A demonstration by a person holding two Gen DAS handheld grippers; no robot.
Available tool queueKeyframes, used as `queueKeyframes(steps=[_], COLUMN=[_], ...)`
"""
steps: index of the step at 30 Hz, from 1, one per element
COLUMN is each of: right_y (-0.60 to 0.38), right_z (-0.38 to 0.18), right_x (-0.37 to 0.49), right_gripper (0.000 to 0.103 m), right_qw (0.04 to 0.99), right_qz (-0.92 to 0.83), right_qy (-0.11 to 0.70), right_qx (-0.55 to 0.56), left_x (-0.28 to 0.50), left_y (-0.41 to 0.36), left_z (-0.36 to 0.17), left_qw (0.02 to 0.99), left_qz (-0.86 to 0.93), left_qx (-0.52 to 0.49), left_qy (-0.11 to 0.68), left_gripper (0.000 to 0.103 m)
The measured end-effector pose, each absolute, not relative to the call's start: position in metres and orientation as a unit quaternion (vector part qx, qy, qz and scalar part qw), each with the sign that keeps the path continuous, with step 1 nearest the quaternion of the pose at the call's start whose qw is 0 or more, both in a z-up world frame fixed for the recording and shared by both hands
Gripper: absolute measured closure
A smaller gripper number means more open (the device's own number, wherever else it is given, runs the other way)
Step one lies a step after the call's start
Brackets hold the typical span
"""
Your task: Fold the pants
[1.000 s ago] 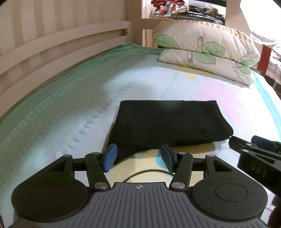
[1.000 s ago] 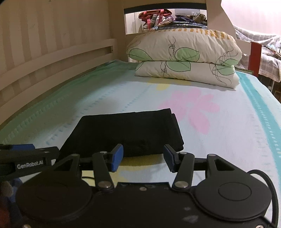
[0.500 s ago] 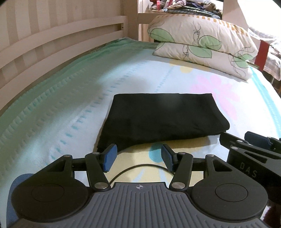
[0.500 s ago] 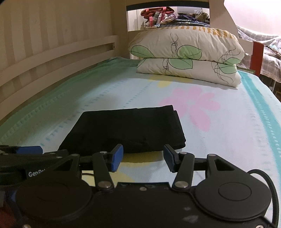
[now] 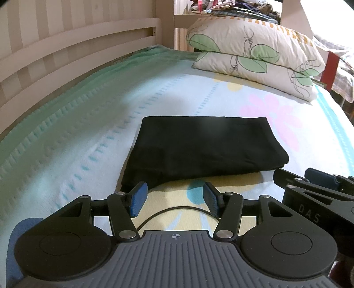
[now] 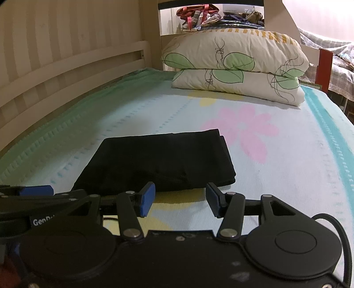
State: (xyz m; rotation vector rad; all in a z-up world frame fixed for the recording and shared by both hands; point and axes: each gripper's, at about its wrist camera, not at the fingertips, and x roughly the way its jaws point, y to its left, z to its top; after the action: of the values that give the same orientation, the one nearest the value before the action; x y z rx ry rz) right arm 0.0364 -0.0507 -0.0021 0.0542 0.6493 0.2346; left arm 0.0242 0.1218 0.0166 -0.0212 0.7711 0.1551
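The black pants [image 5: 199, 146] lie folded into a flat rectangle on the flowered bed sheet [image 5: 66, 150]; the right wrist view shows the same pants [image 6: 159, 159] with stacked layers at their right edge. My left gripper [image 5: 174, 198] hovers just short of the near left corner, open, nothing between its blue pads. My right gripper [image 6: 180, 198] hangs just before the near edge, also open and empty. Each gripper shows in the other's view: the right gripper [image 5: 314, 186] at the right edge, the left gripper [image 6: 33, 192] at the left edge.
Two leaf-print pillows [image 5: 254, 57] are stacked at the head of the bed, also seen as pillows [image 6: 236, 68]. A white slatted bed rail [image 5: 66, 55] runs along the left side. A shelf of clothes [image 6: 210, 17] stands behind the pillows. A black cable [image 5: 177, 210] loops under my left gripper.
The pants sit a little farther from both grippers in the views than a second ago; both views have tilted slightly. The jaws have kept the same width.
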Motion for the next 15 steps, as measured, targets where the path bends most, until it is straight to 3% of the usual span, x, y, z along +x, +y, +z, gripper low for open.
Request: queueKeyframes(steps=[15], right_y=[-0.0477], right_z=[-0.0021], right_x=[0.0391], right_gripper=[0.049], right_qw=[0.940], right_qz=[0.114], right_qy=[0.321], right_qx=[0.028], left_x=[0.0237], left_y=[0.1179], left_z=[0.0166], left_qw=[0.921], left_qz=[0.079], left_qx=[-0.015], left_qy=[0.381], left_gripper=[0.049])
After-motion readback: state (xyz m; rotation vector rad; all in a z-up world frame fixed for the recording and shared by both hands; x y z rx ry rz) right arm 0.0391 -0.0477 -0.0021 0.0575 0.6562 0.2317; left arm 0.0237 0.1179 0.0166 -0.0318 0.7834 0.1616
